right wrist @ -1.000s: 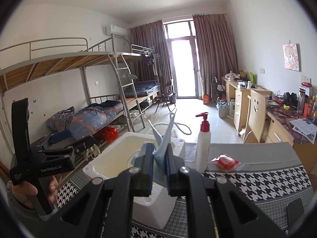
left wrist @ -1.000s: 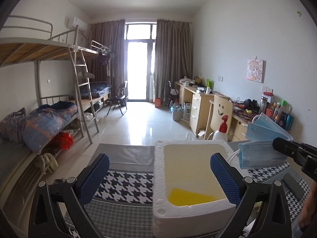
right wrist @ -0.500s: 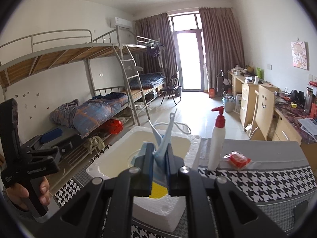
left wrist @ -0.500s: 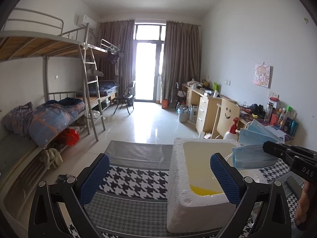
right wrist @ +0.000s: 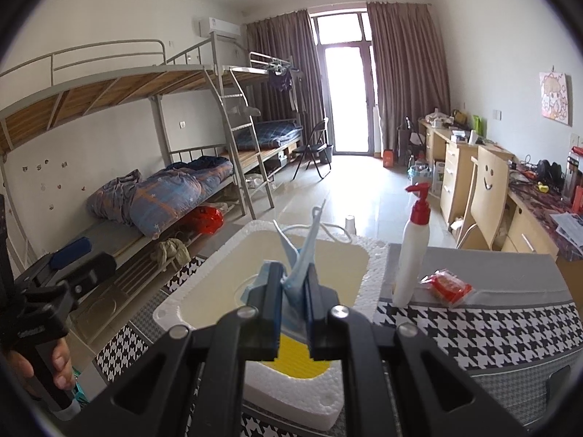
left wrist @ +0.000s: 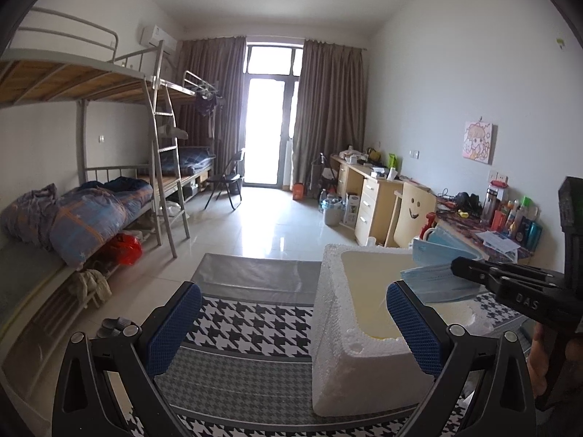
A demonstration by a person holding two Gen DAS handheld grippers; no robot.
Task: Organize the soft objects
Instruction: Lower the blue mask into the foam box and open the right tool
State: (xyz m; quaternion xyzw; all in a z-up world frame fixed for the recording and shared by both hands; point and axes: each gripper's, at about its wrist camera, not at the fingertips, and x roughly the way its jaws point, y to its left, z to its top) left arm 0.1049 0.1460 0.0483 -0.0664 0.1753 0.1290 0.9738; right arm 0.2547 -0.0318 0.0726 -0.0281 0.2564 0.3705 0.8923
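Observation:
My right gripper (right wrist: pixel 295 284) is shut on a blue face mask (right wrist: pixel 300 255) and holds it above the white foam box (right wrist: pixel 375 255); a yellow item (right wrist: pixel 302 358) lies on the box floor. In the left wrist view the mask (left wrist: pixel 433 276) and right gripper (left wrist: pixel 455 267) hover over the foam box (left wrist: pixel 328 327) from the right. My left gripper (left wrist: pixel 291 331) is open and empty, its blue pads either side of the box's near left corner, above the houndstooth cloth (left wrist: pixel 247 331).
A white pump bottle with red top (right wrist: pixel 411 255) and a red packet (right wrist: pixel 448 286) stand on the table right of the box. Bunk beds (left wrist: pixel 73 211) lie left, desks and a chair (left wrist: pixel 415 215) right. The table's far edge (left wrist: pixel 255 266) faces open floor.
The left gripper has shifted left, so the foam box now sits further right in its view. The right gripper has carried the mask further over the box.

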